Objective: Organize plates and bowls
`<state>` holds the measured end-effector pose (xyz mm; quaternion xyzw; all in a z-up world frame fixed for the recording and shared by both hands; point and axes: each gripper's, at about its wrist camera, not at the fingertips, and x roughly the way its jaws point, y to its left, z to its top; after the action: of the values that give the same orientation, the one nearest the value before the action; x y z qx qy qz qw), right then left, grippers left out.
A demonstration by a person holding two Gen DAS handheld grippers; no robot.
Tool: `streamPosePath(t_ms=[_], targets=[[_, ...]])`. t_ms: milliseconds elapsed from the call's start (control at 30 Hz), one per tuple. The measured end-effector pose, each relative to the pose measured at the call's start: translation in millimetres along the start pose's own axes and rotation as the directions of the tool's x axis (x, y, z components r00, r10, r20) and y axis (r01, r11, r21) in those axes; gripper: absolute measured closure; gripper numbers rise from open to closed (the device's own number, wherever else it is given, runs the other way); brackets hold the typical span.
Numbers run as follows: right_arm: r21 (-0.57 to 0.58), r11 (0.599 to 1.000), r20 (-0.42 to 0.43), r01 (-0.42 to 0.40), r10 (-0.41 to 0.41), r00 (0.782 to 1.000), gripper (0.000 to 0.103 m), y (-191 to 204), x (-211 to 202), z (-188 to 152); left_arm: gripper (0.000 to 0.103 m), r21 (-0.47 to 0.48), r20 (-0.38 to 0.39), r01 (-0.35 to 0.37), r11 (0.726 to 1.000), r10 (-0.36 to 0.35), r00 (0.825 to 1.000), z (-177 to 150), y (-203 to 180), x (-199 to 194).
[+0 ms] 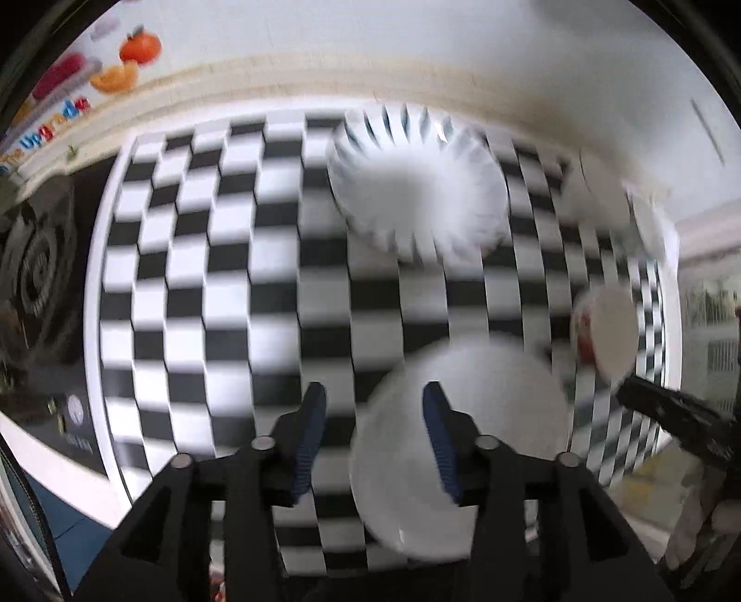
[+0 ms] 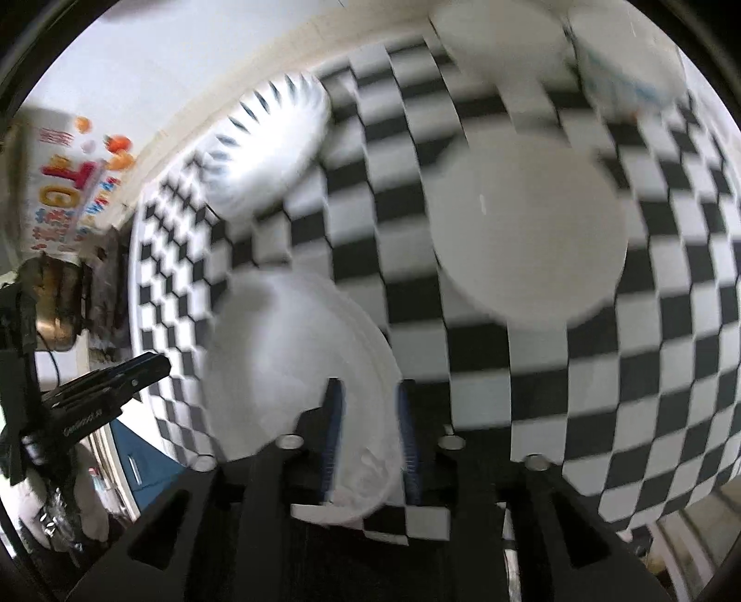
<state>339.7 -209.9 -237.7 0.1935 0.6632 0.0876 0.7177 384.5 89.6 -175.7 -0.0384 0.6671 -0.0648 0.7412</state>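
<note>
Both views are motion-blurred. In the left wrist view my left gripper (image 1: 374,393) is open above the checkered table (image 1: 208,278), its right finger over the rim of a plain white plate (image 1: 486,407). A white plate with dark rim strokes (image 1: 417,185) lies at the back. In the right wrist view my right gripper (image 2: 368,389) is partly open, its fingers astride the rim of a stack of white plates (image 2: 287,361). A white bowl (image 2: 528,222) sits ahead to the right. The striped plate (image 2: 268,153) is at the far left.
A red-and-white bowl (image 1: 602,333) sits at the right table edge, with the other gripper (image 1: 671,417) beside it. More white dishes (image 2: 500,32) and a patterned bowl (image 2: 630,69) stand at the far end. A stove (image 1: 37,278) lies left of the table.
</note>
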Motion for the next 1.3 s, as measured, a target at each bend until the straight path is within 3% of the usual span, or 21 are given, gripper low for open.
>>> streamPosePath(t_ms=[67, 200, 367, 500, 933, 967, 1033, 1067, 1133, 1300], targets=[[-0.015, 0.999, 0.031, -0.036, 0.036, 0.999, 0.053, 11.6, -10.8, 27.1, 0.06, -0.022, 0.023, 0.002, 1.0, -0.001, 1.0, 26.7, 7.1, 2.6], [-0.026, 0.998, 0.059, -0.062, 0.063, 0.996, 0.052, 24.7, -1.3, 88.5, 0.06, -0.076, 0.0, 0.031, 0.997, -0.031, 1.0, 86.1, 30.3, 33.7], [0.017, 0.998, 0.007, -0.056, 0.056, 0.998, 0.052, 24.1, 55.8, 170.4, 0.06, -0.104, -0.065, 0.053, 0.993, -0.06, 0.996, 122.6, 42.2, 87.0], [0.069, 0.996, -0.041, -0.061, 0.064, 0.997, 0.052, 14.0, 95.3, 207.7, 0.06, -0.135, -0.118, 0.073, 0.988, -0.089, 0.989, 134.9, 47.4, 116.0], [0.062, 0.997, -0.118, -0.04, 0.047, 0.992, 0.053, 12.6, 133.9, 237.5, 0.061, -0.103, -0.15, 0.06, 0.993, -0.075, 0.986, 159.4, 40.3, 144.5], [0.062, 0.997, -0.125, -0.038, 0.045, 0.991, 0.055, 12.8, 136.1, 238.2, 0.061, -0.093, -0.15, 0.052, 0.994, -0.066, 0.986, 159.1, 38.3, 144.8], [0.057, 0.998, -0.132, -0.031, 0.038, 0.991, 0.059, 12.9, 137.9, 238.8, 0.074, -0.073, -0.148, 0.064, 0.995, -0.075, 0.986, 158.5, 33.7, 145.0], [0.053, 0.998, -0.131, -0.031, 0.038, 0.991, 0.067, 13.4, 137.9, 239.2, 0.082, -0.073, -0.154, 0.079, 0.994, -0.09, 0.984, 157.6, 31.9, 145.6], [0.058, 0.998, -0.149, -0.041, 0.049, 0.988, 0.086, 14.8, 141.8, 238.3, 0.082, -0.066, -0.153, 0.057, 0.996, -0.066, 0.986, 154.9, 26.9, 144.8], [0.018, 1.0, -0.116, 0.001, 0.001, 0.993, 0.088, 22.3, 139.1, 229.8, 0.082, -0.058, -0.129, 0.044, 0.997, -0.051, 0.99, 142.0, 19.6, 135.5]])
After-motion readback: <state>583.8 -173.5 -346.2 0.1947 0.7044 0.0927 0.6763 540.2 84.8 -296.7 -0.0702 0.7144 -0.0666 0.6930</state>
